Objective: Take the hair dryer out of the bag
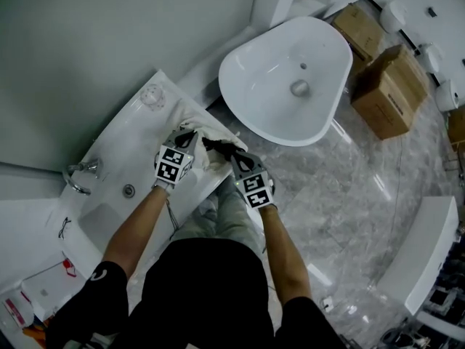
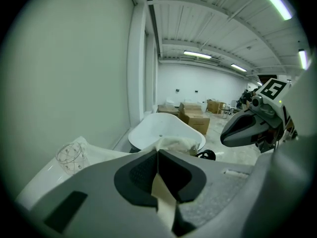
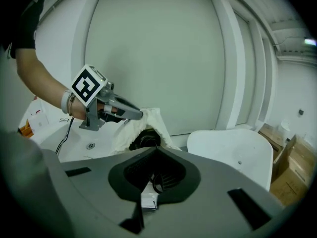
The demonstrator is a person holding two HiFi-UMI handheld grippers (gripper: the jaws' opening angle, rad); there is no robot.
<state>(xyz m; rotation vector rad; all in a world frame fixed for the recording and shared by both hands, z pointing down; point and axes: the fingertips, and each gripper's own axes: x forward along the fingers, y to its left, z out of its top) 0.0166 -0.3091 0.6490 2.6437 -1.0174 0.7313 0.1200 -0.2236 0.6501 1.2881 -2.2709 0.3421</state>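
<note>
A cream cloth bag (image 1: pixel 207 135) lies on the rim of a white basin (image 1: pixel 116 151). In the right gripper view the bag (image 3: pixel 153 120) gapes open, with the black hair dryer (image 3: pixel 144 139) showing inside its mouth. My left gripper (image 2: pixel 158 155) is shut on a fold of the bag's cream cloth (image 2: pixel 163 197); from the right gripper view its tips (image 3: pixel 136 114) pinch the bag's upper edge. My right gripper (image 3: pixel 157 153) is shut on the dryer's black cord (image 3: pixel 157 182), which carries a white tag (image 3: pixel 148 198). Both grippers (image 1: pixel 190 134) (image 1: pixel 212 145) meet at the bag.
A clear glass cup (image 1: pixel 152 95) stands on the basin's rim just beyond the bag. A chrome faucet (image 1: pixel 80 177) and a drain (image 1: pixel 128 190) lie toward the left. A freestanding white tub (image 1: pixel 290 78) stands beyond, with cardboard boxes (image 1: pixel 389 89) on the marble floor to its right.
</note>
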